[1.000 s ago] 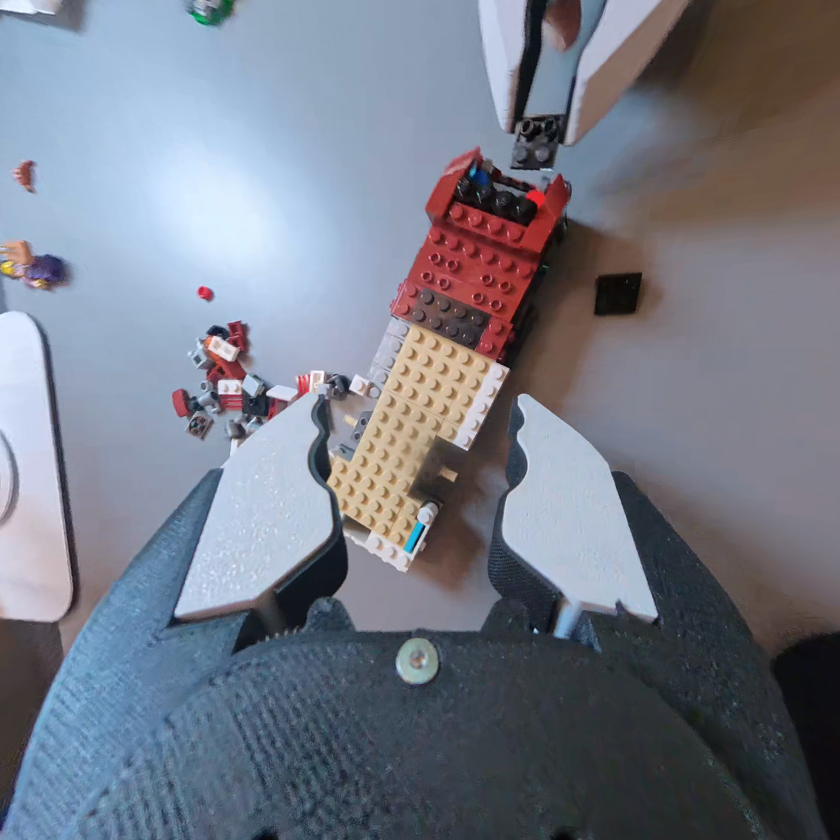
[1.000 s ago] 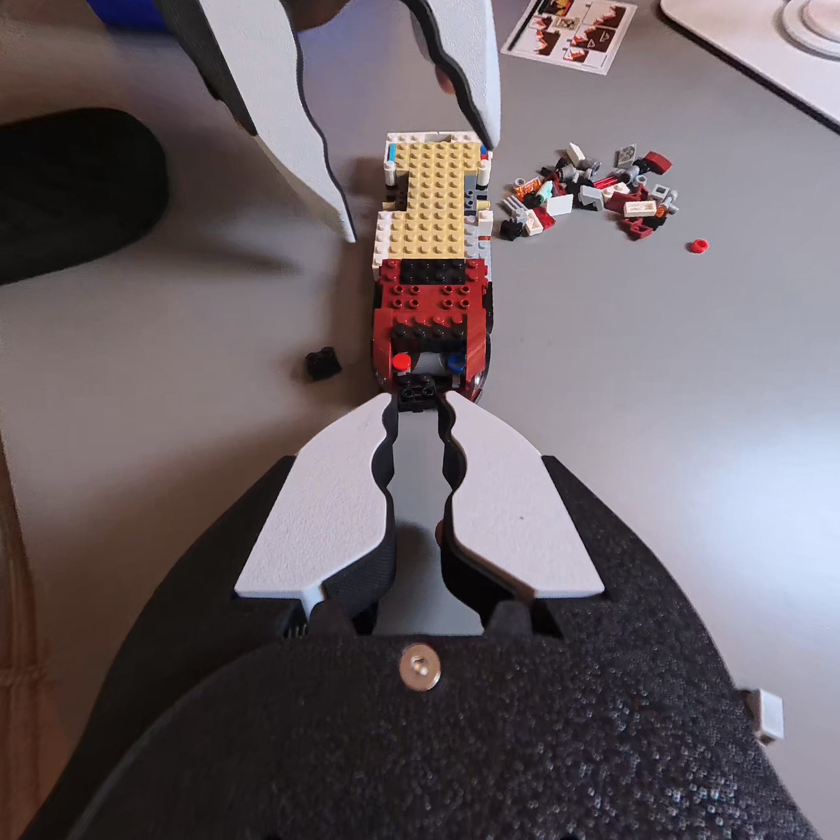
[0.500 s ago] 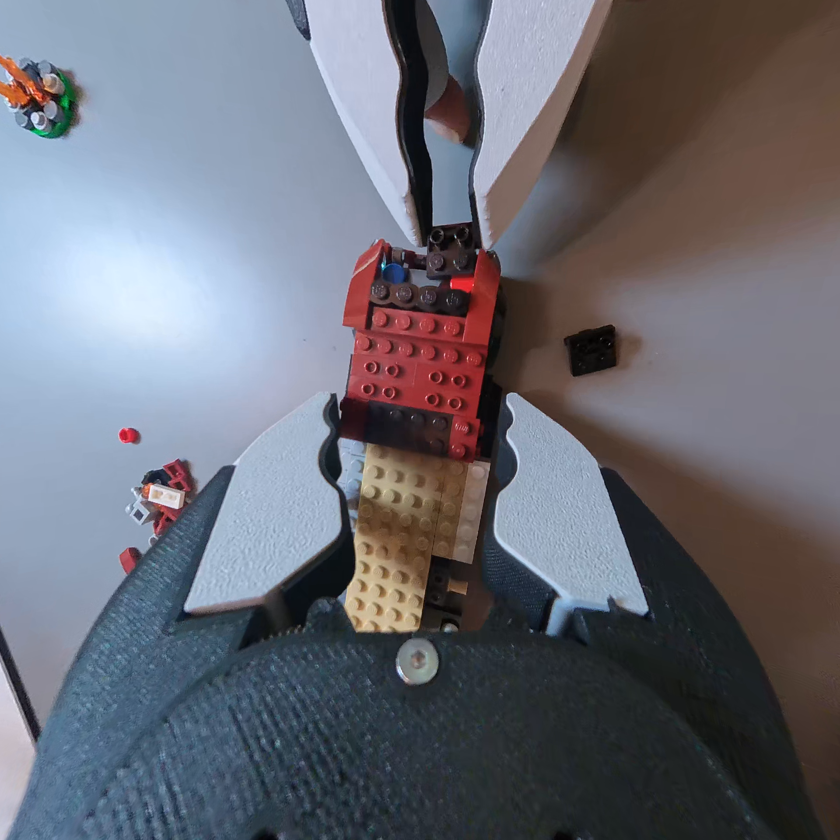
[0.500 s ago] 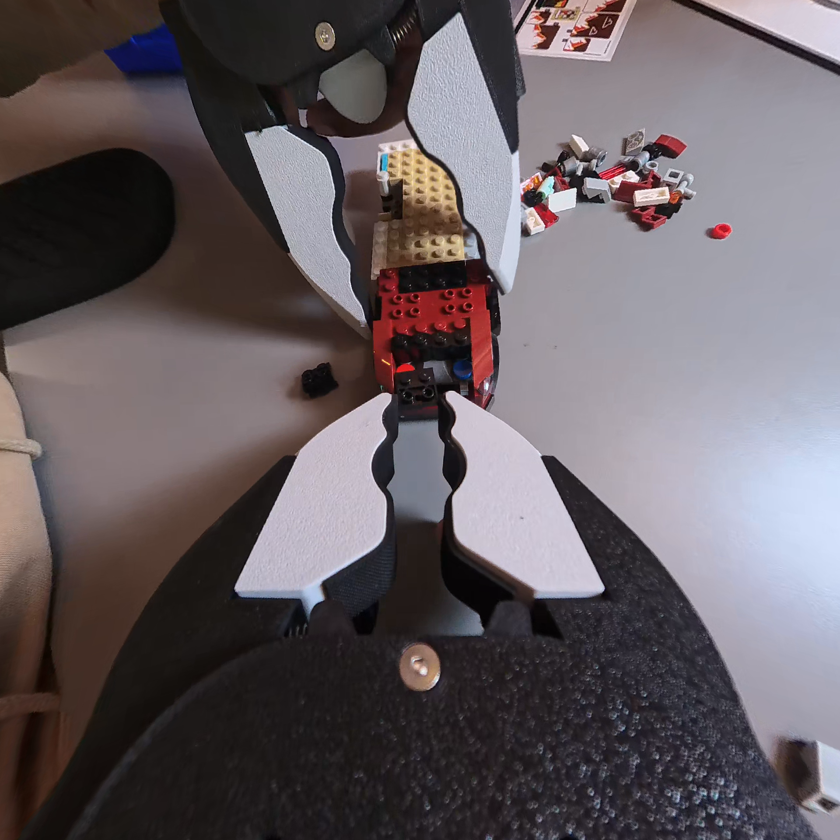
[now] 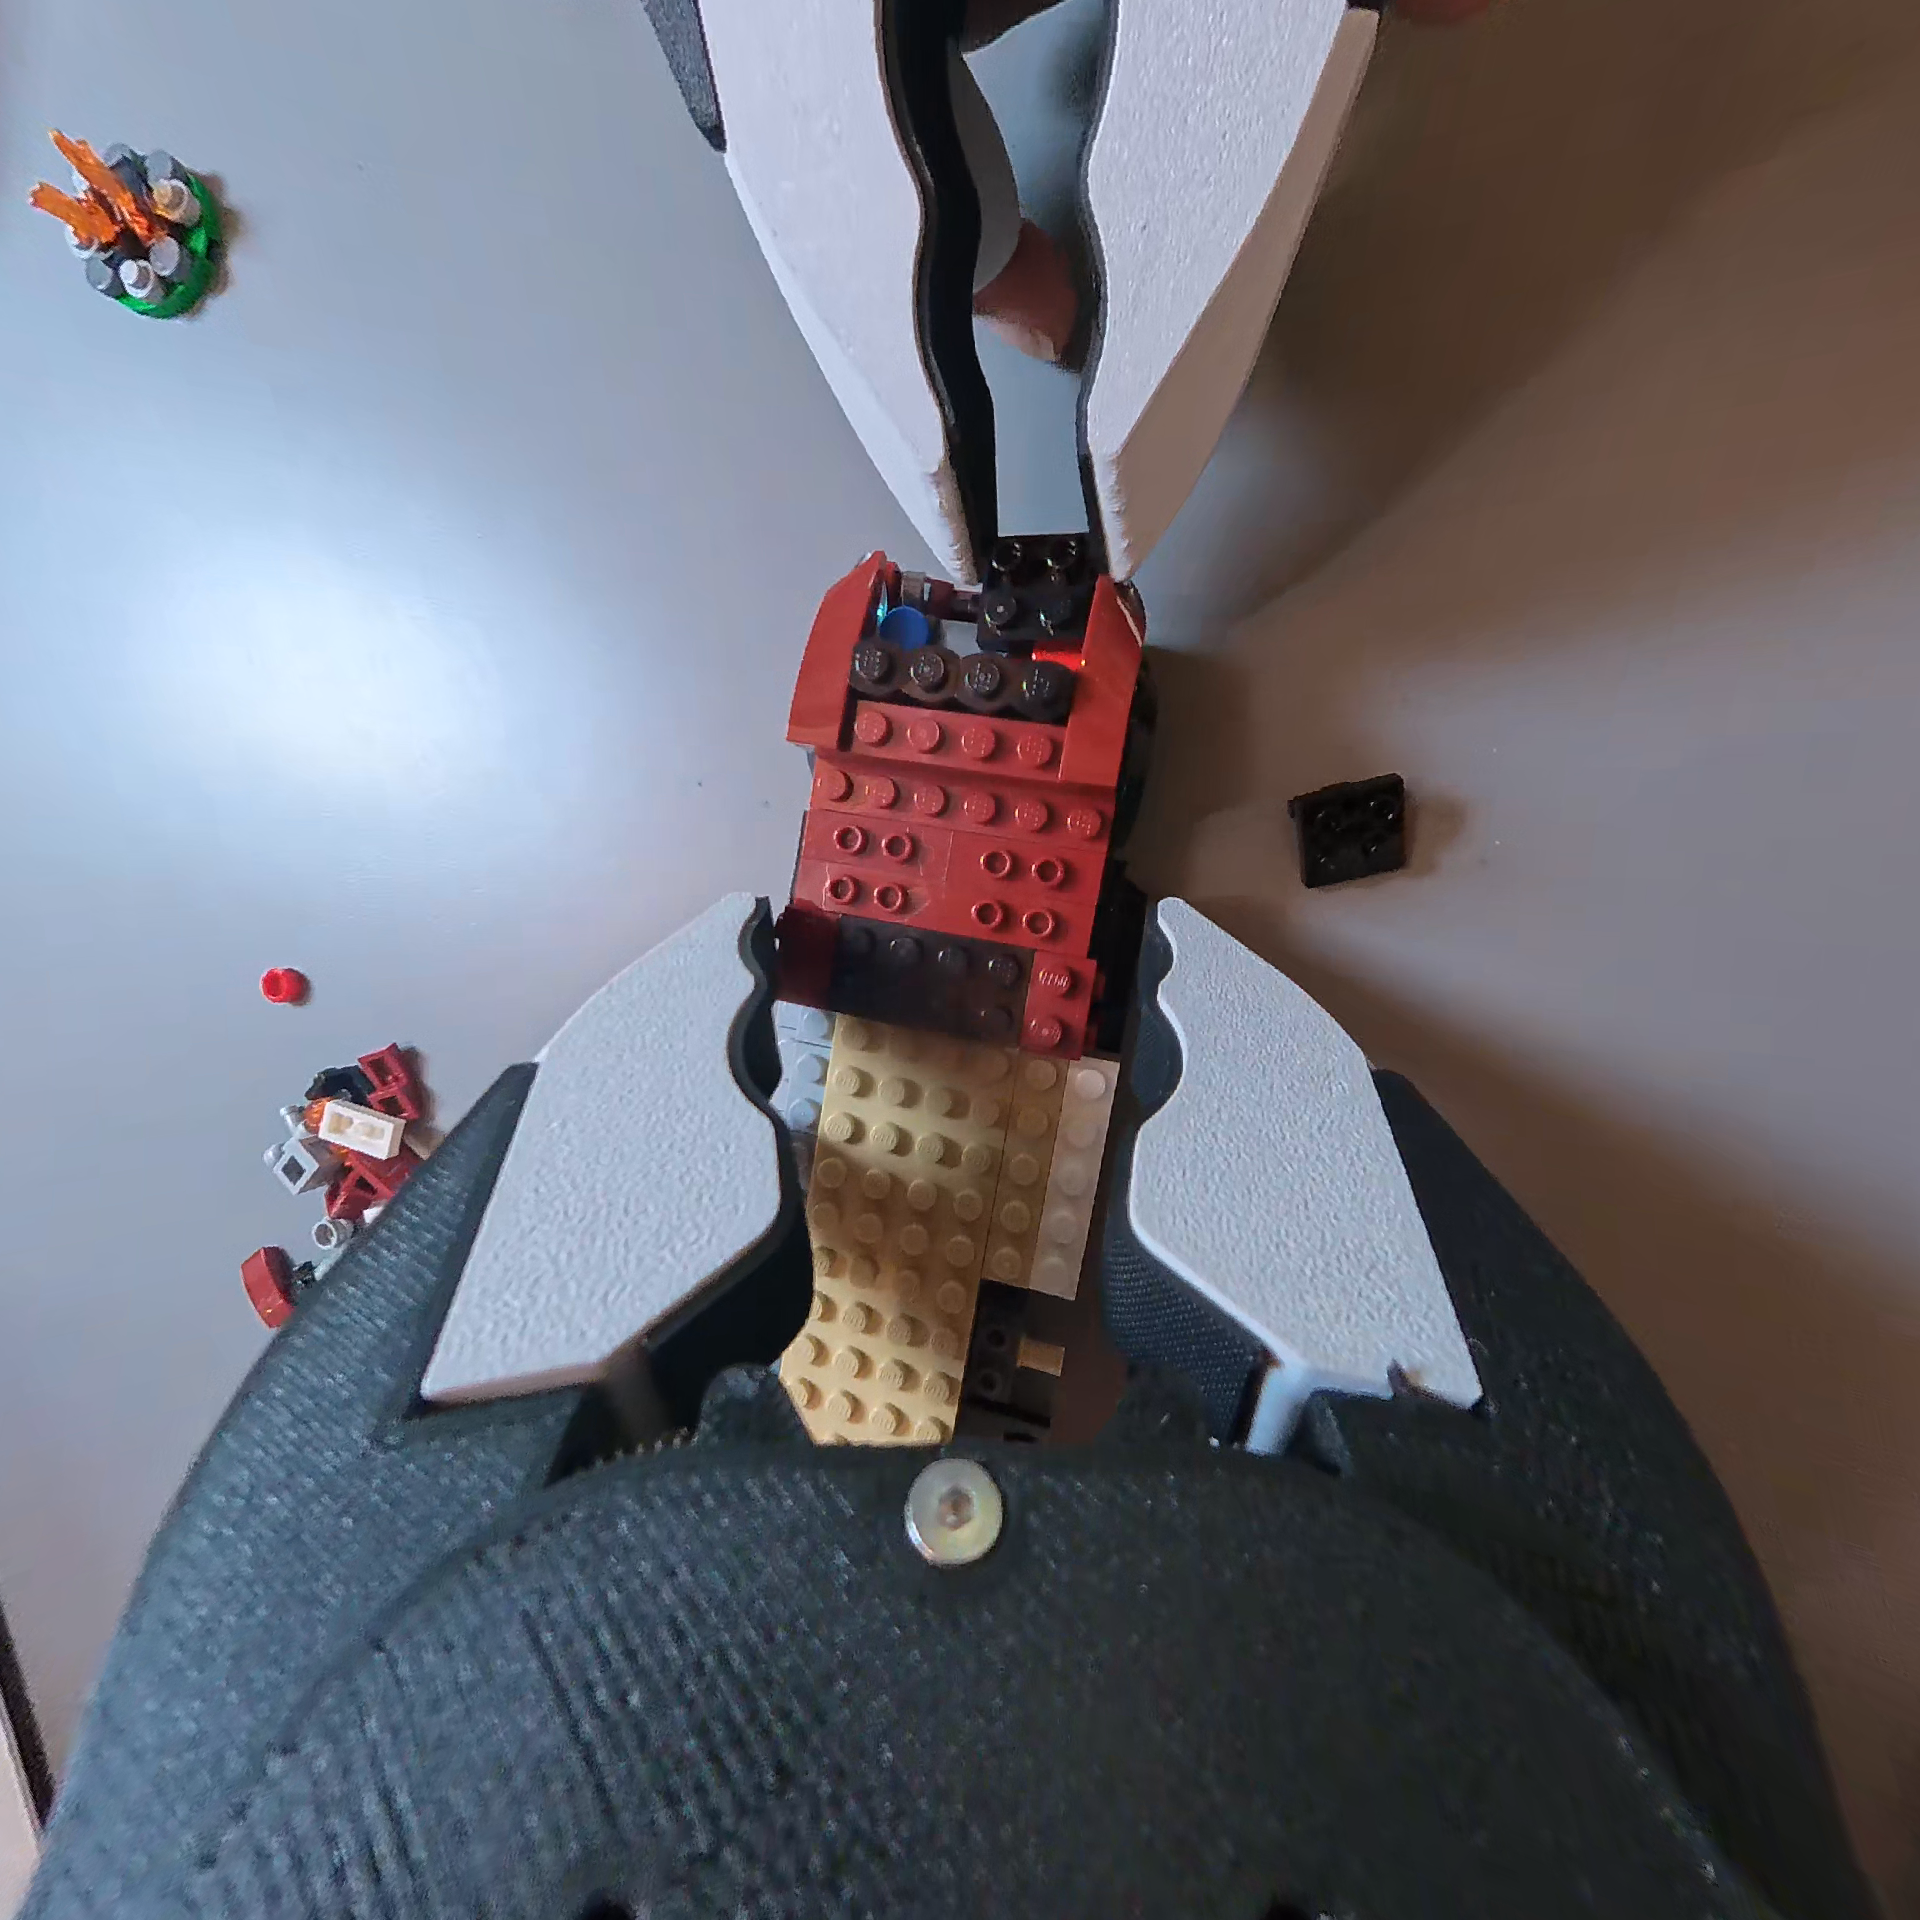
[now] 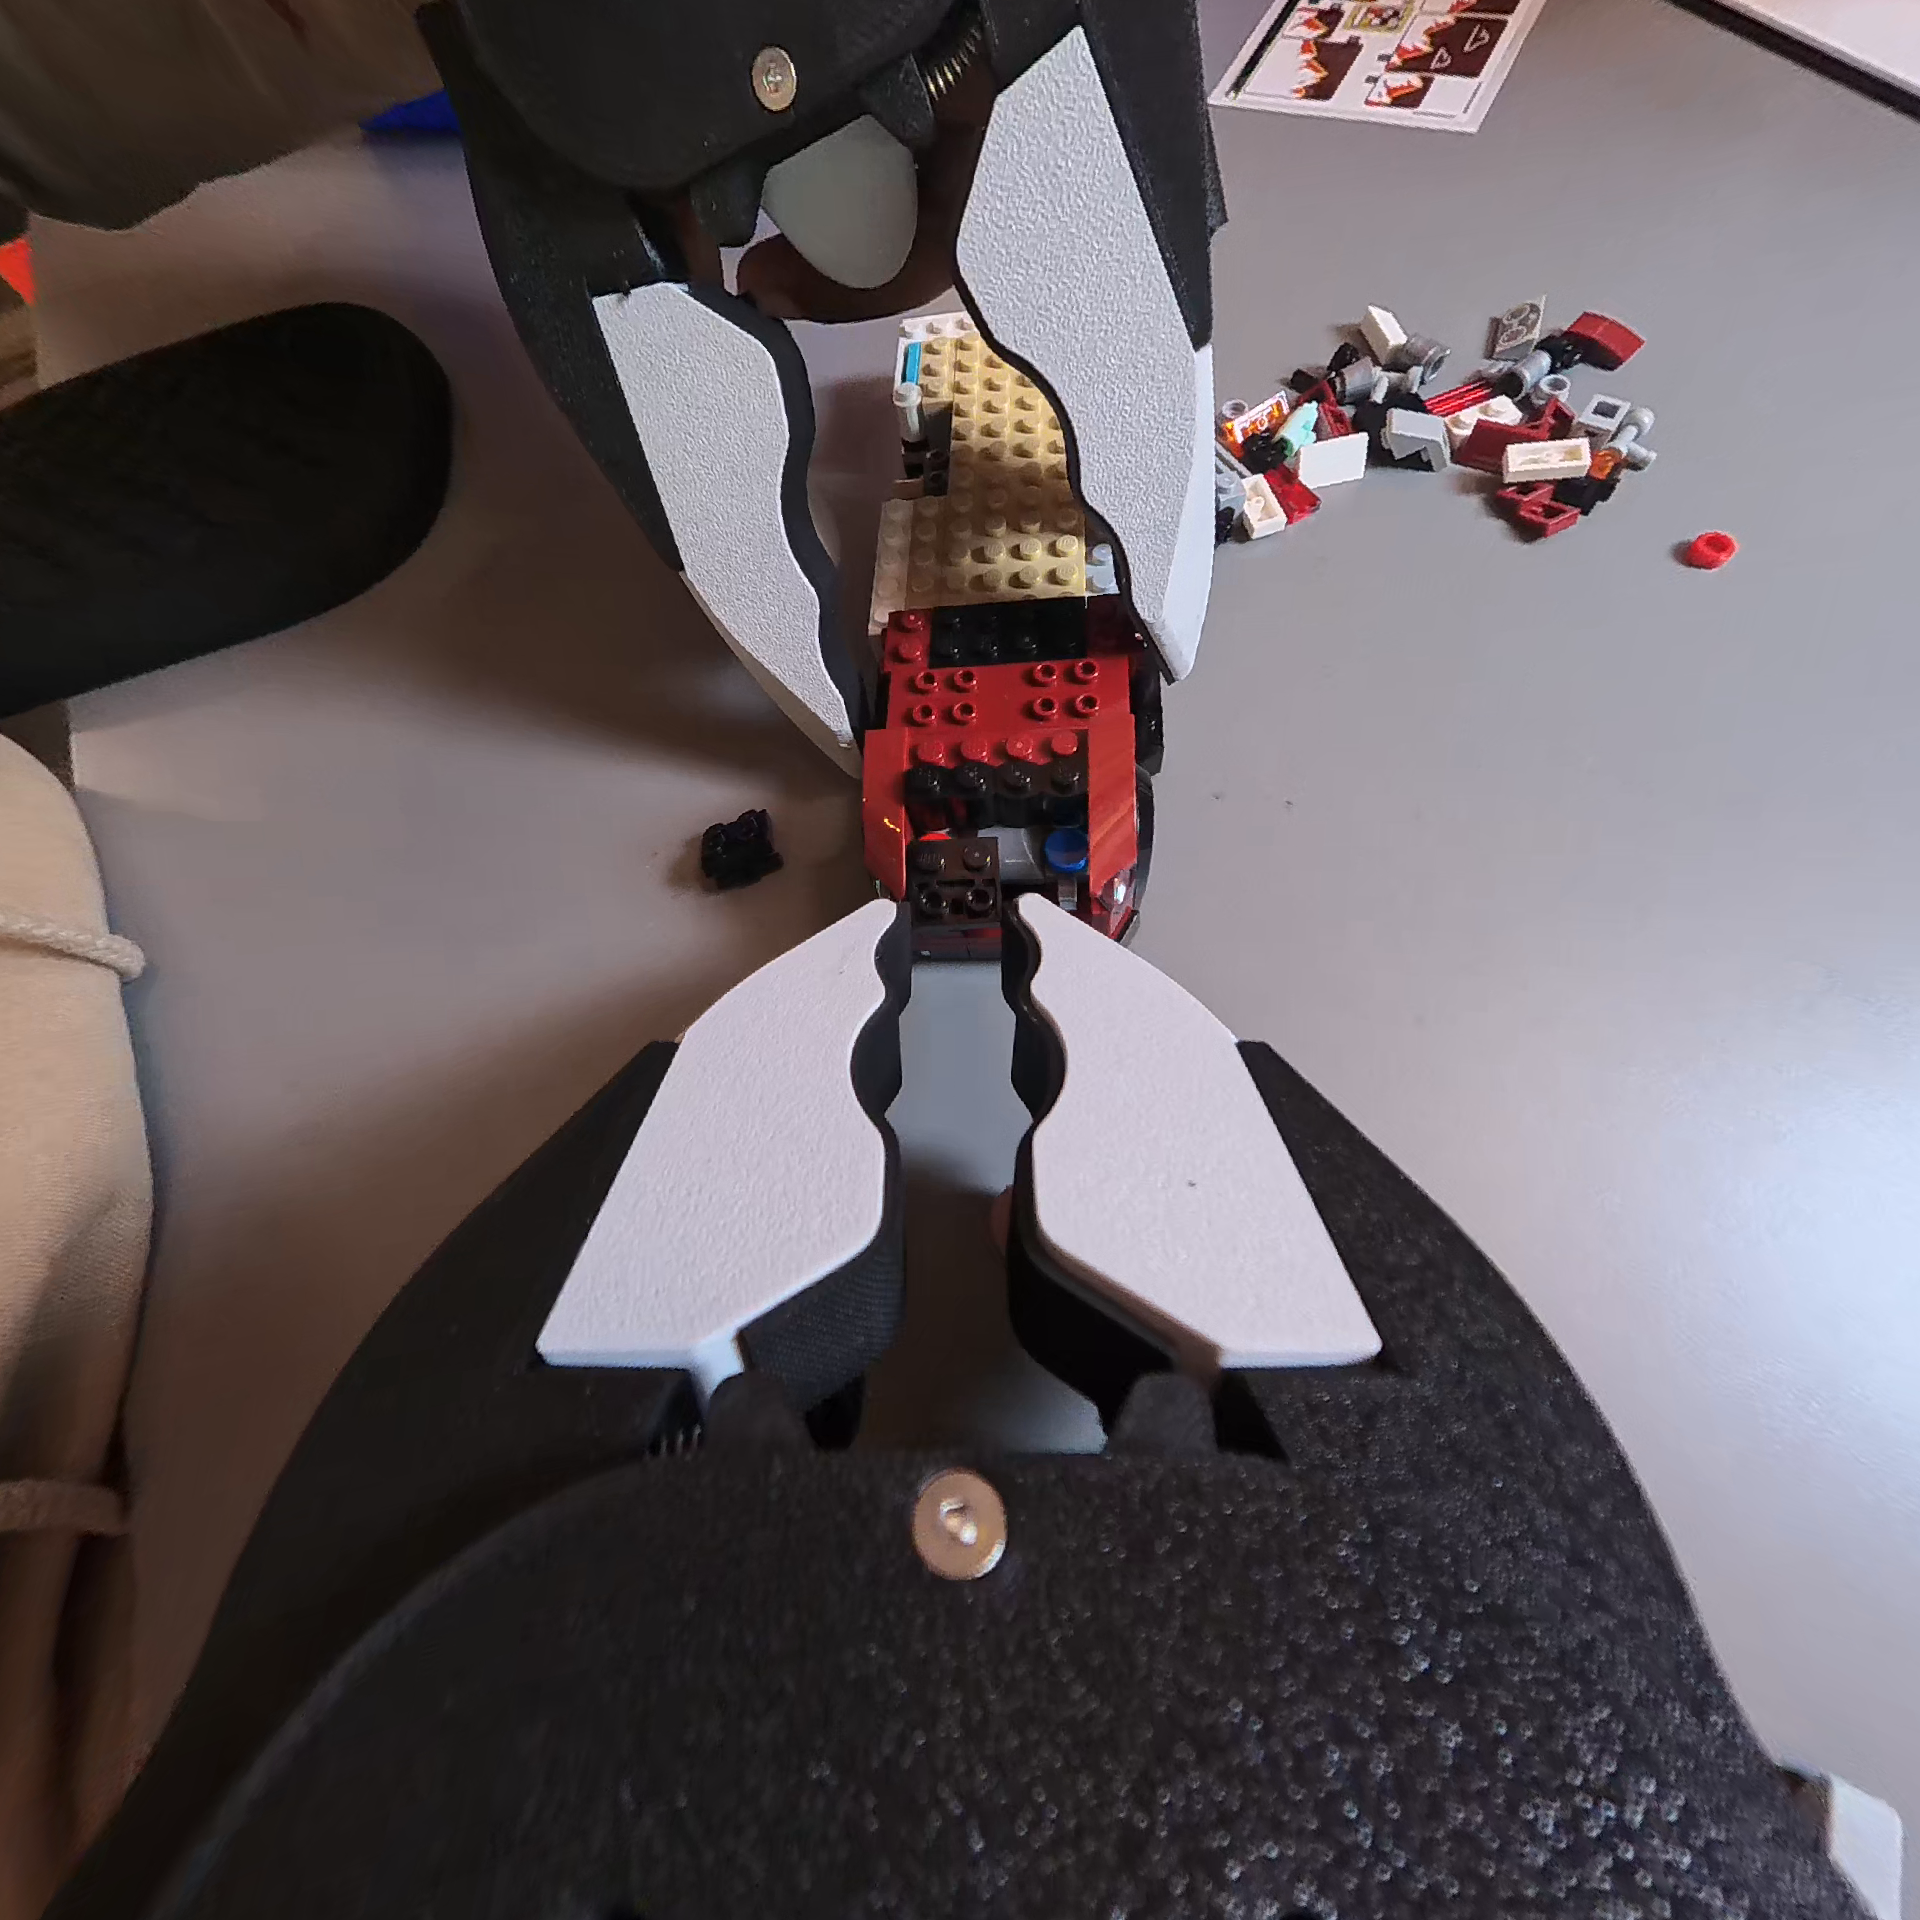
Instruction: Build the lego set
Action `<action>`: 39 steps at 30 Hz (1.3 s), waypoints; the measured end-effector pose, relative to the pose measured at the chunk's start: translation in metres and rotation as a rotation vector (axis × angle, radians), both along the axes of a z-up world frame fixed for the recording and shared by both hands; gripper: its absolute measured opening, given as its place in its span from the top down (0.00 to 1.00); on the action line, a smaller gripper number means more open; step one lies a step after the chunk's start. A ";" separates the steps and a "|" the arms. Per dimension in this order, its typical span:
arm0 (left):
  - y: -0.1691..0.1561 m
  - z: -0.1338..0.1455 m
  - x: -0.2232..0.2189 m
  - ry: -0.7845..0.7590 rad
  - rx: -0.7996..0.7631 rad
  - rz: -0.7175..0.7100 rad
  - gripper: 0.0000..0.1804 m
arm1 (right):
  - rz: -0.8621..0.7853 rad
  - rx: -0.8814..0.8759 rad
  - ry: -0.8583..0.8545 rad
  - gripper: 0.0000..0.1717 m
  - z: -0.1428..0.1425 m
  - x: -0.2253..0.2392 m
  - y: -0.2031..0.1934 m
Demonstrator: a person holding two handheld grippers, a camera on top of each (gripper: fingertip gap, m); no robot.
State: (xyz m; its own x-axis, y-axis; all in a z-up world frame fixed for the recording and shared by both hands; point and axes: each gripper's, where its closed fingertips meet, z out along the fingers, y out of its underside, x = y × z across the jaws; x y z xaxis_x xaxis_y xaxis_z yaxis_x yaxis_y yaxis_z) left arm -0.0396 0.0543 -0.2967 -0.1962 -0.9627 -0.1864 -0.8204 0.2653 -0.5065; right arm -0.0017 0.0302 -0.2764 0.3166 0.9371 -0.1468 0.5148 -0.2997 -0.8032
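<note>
The left tool (image 5: 951, 935) reached in from the tan end of the brick truck (image 5: 966, 862) on the grey tabletop (image 5: 416, 623), its 2 fingers squeezing the truck's sides. The right tool (image 6: 956, 909) came in from the red end, facing it, clamped on a small black brick (image 6: 954, 883) at the truck's nose. Only the left view showed a green disc with orange flames (image 5: 130, 229). Only the right view showed a picture leaflet (image 6: 1371, 52) and most of the loose brick pile (image 6: 1455, 426).
</note>
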 end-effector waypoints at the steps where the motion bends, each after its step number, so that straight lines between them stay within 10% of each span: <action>1: 0.000 0.000 0.000 -0.002 0.000 0.004 0.63 | 0.010 0.002 0.003 0.90 0.001 0.000 -0.001; 23: -0.001 0.000 0.001 0.041 0.001 -0.037 0.63 | 0.448 0.257 -0.054 0.94 0.000 0.001 0.001; 39: 0.000 0.002 0.005 -0.006 -0.052 -0.015 0.63 | 0.463 0.206 -0.072 0.95 0.003 0.004 0.004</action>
